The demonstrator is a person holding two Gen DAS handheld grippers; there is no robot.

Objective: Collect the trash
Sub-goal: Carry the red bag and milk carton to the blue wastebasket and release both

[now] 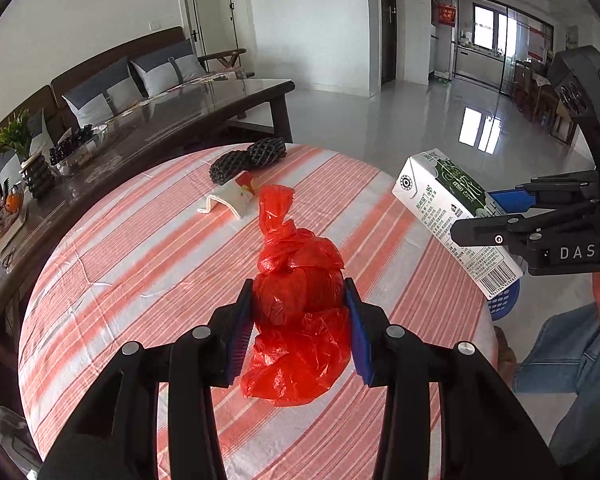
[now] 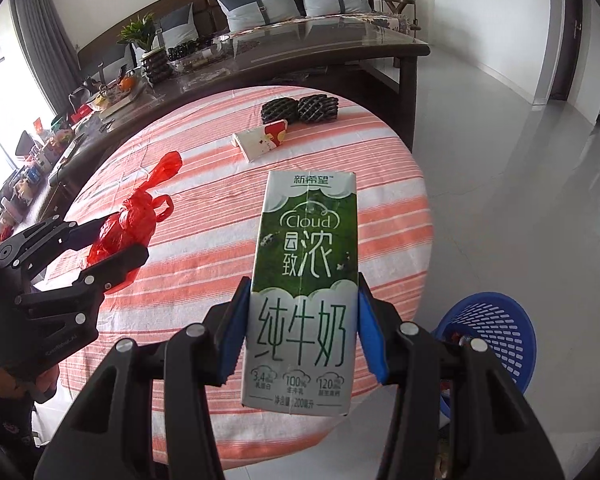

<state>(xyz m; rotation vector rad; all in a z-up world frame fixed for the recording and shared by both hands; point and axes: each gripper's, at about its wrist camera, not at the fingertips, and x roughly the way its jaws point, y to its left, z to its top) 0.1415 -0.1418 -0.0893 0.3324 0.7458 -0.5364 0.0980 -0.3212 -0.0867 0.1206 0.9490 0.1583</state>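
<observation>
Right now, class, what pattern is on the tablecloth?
Orange-and-white stripes on the tablecloth, clearest in the right wrist view.

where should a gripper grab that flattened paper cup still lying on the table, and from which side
The flattened paper cup lies flat on the striped tablecloth, touching the black foam nets. Probably best to pinch across its narrow width near the white open end, coming from above on the side away from the nets, since that end lies clear of them.
</observation>
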